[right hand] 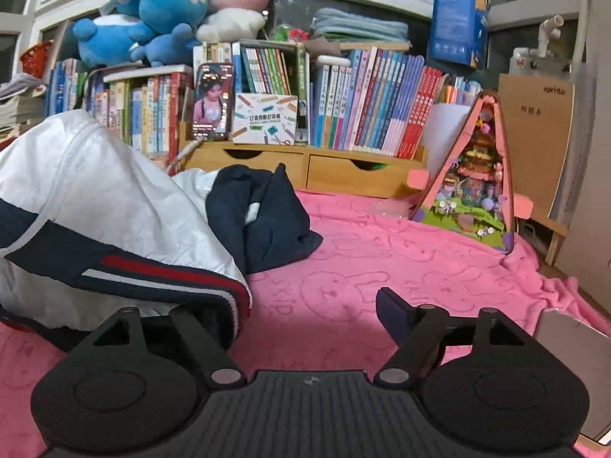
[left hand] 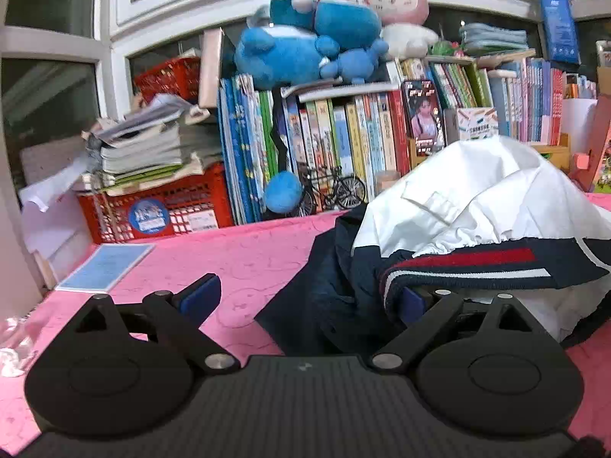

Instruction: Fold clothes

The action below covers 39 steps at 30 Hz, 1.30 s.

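A white jacket (left hand: 496, 191) with a navy, red and white striped hem (left hand: 477, 263) lies bunched on the pink table cover (left hand: 236, 252). In the left wrist view it fills the right half, with dark navy cloth (left hand: 328, 286) spilling toward the middle. My left gripper (left hand: 309, 297) stands open, its right fingertip tucked under the hem and its left fingertip over bare pink cover. In the right wrist view the jacket (right hand: 95, 191) is at the left, with a navy sleeve (right hand: 275, 221) beside it. My right gripper (right hand: 305, 313) is open; the hem hides its left fingertip.
Rows of books (left hand: 343, 141) and plush toys (left hand: 305, 49) line the back. A red basket (left hand: 160, 210) and a blue sheet (left hand: 107, 267) sit at the left. A wooden drawer unit (right hand: 305, 164), a pink triangular toy house (right hand: 473, 183) and a cardboard box (right hand: 573, 366) stand at the right.
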Tool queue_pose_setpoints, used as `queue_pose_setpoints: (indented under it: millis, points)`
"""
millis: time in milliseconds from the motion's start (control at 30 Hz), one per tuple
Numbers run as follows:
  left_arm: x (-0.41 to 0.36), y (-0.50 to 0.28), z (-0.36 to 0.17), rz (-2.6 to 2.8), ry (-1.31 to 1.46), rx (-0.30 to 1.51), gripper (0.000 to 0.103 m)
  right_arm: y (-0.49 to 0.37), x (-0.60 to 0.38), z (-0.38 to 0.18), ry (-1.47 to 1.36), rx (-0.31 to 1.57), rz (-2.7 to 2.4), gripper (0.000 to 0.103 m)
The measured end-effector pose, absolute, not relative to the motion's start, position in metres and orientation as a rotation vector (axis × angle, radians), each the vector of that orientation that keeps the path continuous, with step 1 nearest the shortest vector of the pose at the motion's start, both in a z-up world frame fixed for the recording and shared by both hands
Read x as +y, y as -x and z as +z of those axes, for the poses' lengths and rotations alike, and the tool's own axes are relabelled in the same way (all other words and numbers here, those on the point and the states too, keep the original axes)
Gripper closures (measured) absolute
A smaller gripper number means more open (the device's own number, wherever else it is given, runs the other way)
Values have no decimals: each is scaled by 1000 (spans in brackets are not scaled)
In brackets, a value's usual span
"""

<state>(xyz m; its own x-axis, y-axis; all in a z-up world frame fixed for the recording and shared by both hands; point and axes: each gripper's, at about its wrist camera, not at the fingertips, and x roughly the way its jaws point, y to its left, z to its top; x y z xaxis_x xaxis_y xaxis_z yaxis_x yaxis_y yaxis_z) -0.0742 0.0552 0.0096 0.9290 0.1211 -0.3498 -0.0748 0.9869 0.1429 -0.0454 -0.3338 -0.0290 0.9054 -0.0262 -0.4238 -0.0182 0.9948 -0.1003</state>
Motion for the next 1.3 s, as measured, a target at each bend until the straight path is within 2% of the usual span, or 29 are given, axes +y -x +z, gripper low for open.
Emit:
queue_pose_setpoints:
  millis: [67, 100, 133, 200, 467, 833, 1133, 1300]
  points:
    - [65, 95, 26, 64, -26, 342, 9, 64, -340, -21, 74, 403, -8, 22]
    - [71, 105, 35, 46, 19, 328, 8, 74, -342, -16, 71, 377, -19, 18]
    - [75, 114, 43, 37, 26, 302, 3, 83, -343, -11, 78, 354, -31, 9]
    - [76, 121, 49, 103, -52, 261, 0, 92, -342, -8, 108, 352, -13, 2]
    - [90, 102, -9, 134, -7, 496, 0, 95, -312, -41, 295, 453, -15, 2]
    - [76, 119, -20, 34, -54, 555, 0, 116, -339, -24, 73, 438, 153, 1]
    - [34, 117, -25, -39, -168, 511, 0, 140, -237, -37, 520, 256, 299, 0]
    - [31, 115, -26, -39, -169, 506, 0, 157, -196, -42, 581, 217, 462, 0]
